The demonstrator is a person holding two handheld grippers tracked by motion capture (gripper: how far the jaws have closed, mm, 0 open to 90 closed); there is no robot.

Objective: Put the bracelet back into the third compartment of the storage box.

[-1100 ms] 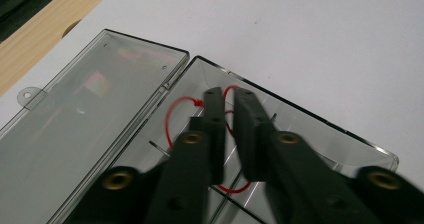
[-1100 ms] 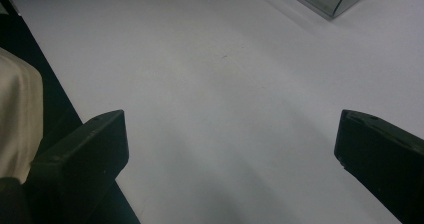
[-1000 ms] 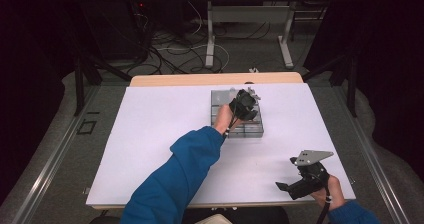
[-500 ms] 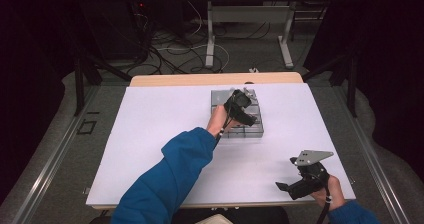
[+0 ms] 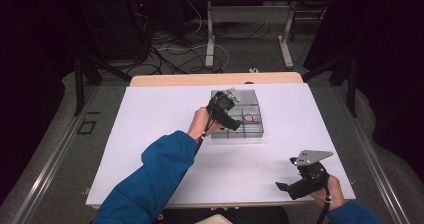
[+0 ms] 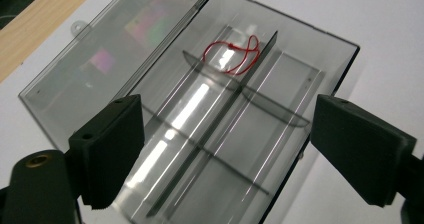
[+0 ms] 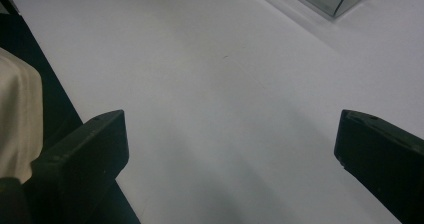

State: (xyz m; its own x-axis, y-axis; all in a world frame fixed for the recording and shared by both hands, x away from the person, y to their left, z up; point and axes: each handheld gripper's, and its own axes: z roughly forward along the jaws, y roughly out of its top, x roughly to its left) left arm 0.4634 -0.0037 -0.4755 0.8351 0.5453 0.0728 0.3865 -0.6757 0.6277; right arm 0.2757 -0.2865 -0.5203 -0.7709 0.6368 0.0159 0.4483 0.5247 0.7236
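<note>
Jaws of the left gripper (image 6: 227,154) stand wide and have just been opening, nothing between them, above the clear plastic compartment box (image 6: 280,149) at frame centre. Its lid (image 6: 100,54) lies open, upper left. A thin red string loop (image 6: 235,54) lies in one far compartment. At the high view's lower right, the right gripper (image 5: 292,189) gapes empty over the white tabletop (image 5: 160,129).
</note>
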